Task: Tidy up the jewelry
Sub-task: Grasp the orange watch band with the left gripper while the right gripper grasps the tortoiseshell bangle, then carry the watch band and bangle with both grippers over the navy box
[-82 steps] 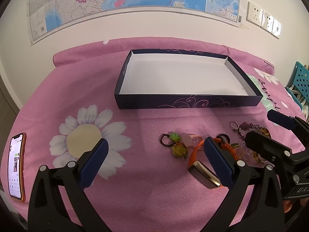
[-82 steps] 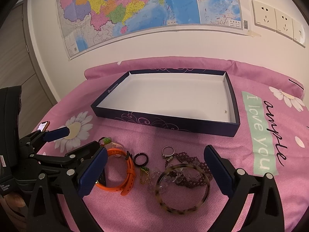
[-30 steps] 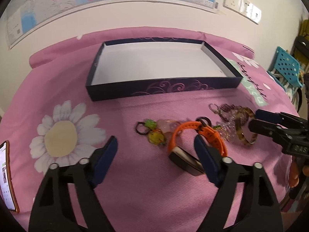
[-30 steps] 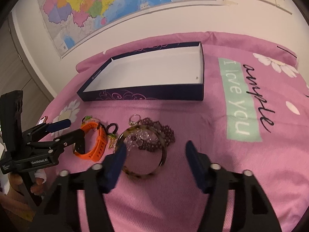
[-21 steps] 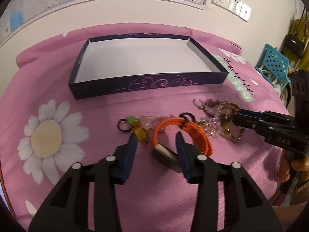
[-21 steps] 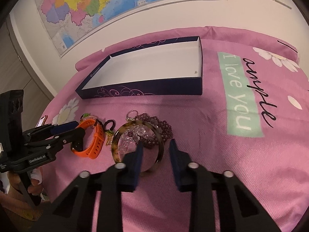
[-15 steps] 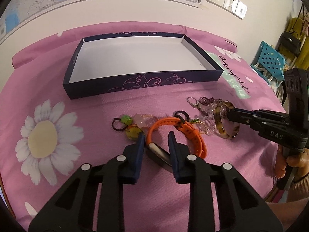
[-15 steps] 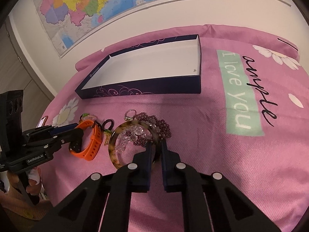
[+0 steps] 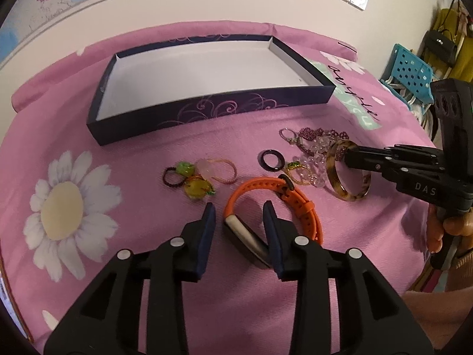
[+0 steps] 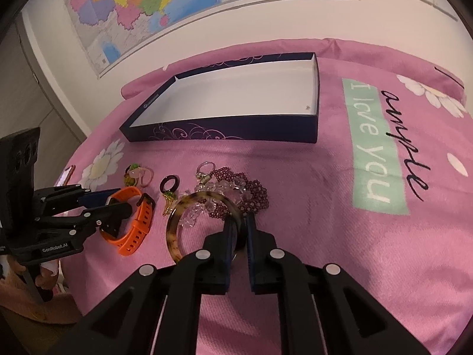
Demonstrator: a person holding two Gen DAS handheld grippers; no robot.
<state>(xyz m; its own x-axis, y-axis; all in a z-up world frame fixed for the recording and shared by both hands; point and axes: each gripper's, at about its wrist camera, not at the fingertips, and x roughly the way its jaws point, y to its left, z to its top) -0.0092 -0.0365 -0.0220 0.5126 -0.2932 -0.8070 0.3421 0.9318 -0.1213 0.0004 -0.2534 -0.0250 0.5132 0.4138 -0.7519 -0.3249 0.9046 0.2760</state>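
Note:
An orange watch (image 9: 298,198) lies on the pink cloth with its dark body between the jaws of my left gripper (image 9: 239,210). Those jaws are opening: the body leans on the right pad and a thin gap shows at the left pad. My right gripper (image 10: 238,222) is shut on the near rim of a tortoiseshell bangle (image 10: 174,227), seen tilted in the left wrist view as the bangle (image 9: 334,174). The dark blue box (image 9: 207,109) with a white inside stands behind the jewelry.
A black ring (image 9: 271,161), a purple bead necklace (image 9: 310,133) with clear beads, and green and yellow charms (image 9: 192,177) lie between the box and the grippers. A phone (image 10: 66,176) sits at the left edge; a blue crate (image 9: 411,71) stands far right.
Both grippers went from wide apart to narrow. The right jaws closed on the bangle's rim. The left jaws closed around the watch body, then parted slightly.

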